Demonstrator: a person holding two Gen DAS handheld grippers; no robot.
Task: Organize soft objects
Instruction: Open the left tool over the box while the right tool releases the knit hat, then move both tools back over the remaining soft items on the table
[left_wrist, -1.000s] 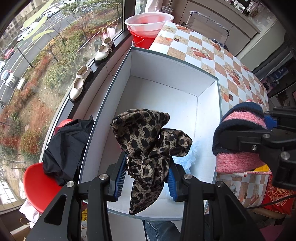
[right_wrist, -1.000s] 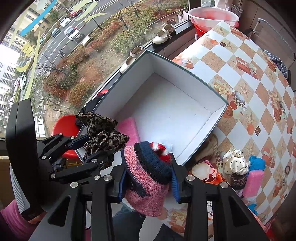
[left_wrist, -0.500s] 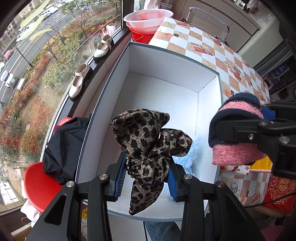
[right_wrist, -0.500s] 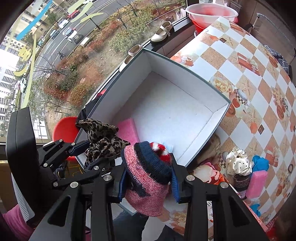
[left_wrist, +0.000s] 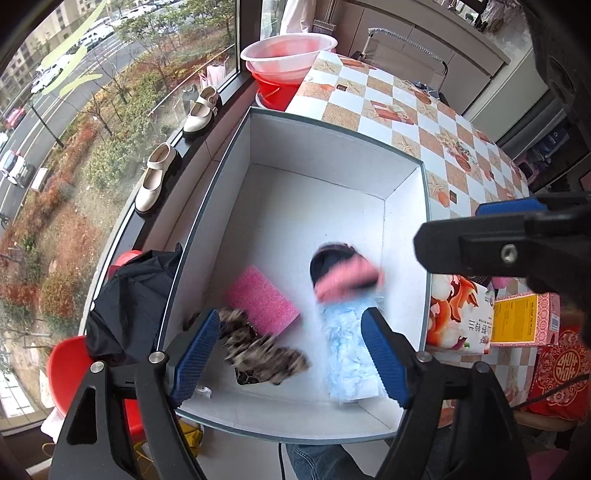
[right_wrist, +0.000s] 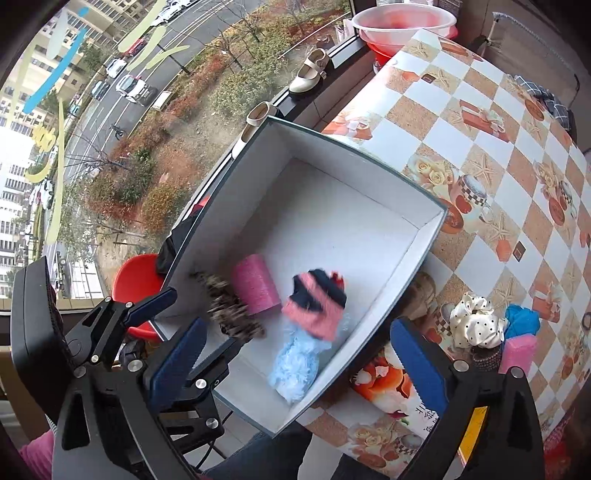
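Above the white box (left_wrist: 317, 206) on the bench (right_wrist: 480, 155), both grippers, left gripper (left_wrist: 291, 354) and right gripper (right_wrist: 295, 354), have just been opening with nothing between them, so the leopard-print scrunchie (left_wrist: 262, 350) and pink-and-navy knit hat (left_wrist: 343, 273) drop inside beside the pink sponge (left_wrist: 262, 299) and blue fluffy cloth (left_wrist: 351, 350).

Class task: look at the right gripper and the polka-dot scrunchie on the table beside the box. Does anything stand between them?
Nothing visible does. The right gripper, jaws just opened and empty, hangs over the white box. The polka-dot scrunchie sits outside the box's wall on the checked table, uncovered from above.
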